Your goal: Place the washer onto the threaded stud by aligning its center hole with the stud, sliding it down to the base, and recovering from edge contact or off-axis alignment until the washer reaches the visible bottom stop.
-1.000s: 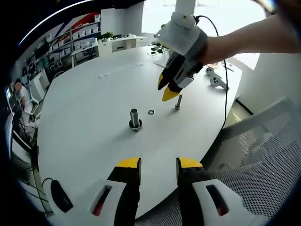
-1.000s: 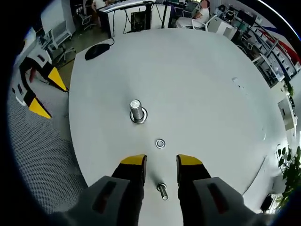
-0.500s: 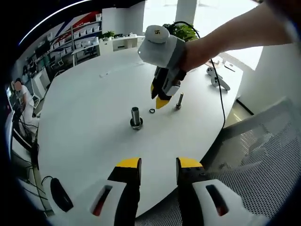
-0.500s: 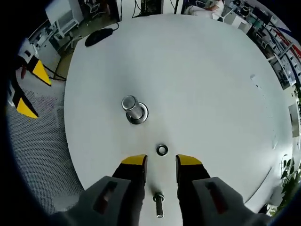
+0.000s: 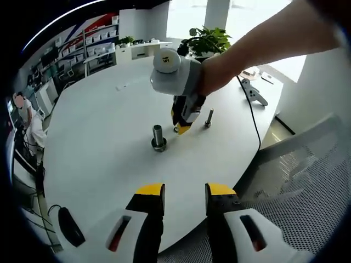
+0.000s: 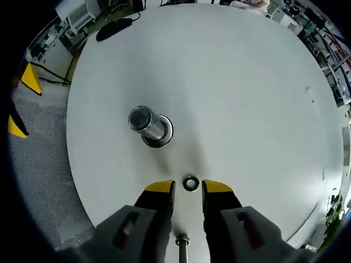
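Our right gripper (image 6: 187,188) has dropped from above the worktop (image 6: 247,98) onto the washer (image 6: 191,183); jaws open, straddling it, nothing gripped yet; washer lies flat near the threaded stud (image 6: 147,124); left gripper (image 5: 185,190) waits open, empty.

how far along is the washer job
Early. Done: nothing, the stud is bare. In hand: the right gripper, open, hangs just over the washer lying flat on the table. Left: grip it, thread it on, slide it down.
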`<state>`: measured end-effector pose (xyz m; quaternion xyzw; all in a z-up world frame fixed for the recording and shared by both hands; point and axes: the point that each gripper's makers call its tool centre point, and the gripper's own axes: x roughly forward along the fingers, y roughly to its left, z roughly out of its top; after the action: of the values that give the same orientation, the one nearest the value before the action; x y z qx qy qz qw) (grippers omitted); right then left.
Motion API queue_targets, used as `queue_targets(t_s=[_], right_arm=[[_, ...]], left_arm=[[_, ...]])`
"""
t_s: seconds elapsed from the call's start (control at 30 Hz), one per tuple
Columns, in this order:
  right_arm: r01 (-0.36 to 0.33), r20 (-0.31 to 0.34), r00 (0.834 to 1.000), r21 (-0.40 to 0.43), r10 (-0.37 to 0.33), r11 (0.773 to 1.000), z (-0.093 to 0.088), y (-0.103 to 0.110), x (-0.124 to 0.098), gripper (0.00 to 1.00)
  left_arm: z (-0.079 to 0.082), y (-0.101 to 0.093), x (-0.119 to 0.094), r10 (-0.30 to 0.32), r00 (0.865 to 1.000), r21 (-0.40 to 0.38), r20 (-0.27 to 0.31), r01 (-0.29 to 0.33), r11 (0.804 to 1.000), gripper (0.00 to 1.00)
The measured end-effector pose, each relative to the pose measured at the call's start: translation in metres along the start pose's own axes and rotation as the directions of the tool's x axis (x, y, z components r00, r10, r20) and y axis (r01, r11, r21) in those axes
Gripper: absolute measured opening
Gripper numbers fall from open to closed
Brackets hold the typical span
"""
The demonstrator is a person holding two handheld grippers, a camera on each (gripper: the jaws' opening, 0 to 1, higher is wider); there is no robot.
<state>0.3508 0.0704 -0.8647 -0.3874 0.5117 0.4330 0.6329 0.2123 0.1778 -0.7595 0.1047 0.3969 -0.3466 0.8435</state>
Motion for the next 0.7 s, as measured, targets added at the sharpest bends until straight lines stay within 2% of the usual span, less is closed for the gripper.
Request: queue_targets(t_s=[0.13,0.37,0.7], right_arm=[[-0.011,-0.025,1.0,0.005,0.011,1.0,-0.0053,0.0009,0.0034,0.21],[-0.036,-0.015,0.999,0.039,0.036,0.999,-0.0046,0.0004,0.0027,0.2],[-0.007,-0.038,0.999,0.063,0.01,0.998,-0.0052,-0.0018,0.0021,0.16]], left_arm=[[0.0001,-0.0001,-0.0005,-0.001,1.0,0.001,0.0,0.001,1.0,0.28],[0.0003,-0.0004,-0.0004,0.0,1.0,0.006,-0.001,0.0,1.0,0.28],[-0.0012,0.0,-0.001,0.003,1.0,0.007,-0.005,-0.003,1.0,0.28]])
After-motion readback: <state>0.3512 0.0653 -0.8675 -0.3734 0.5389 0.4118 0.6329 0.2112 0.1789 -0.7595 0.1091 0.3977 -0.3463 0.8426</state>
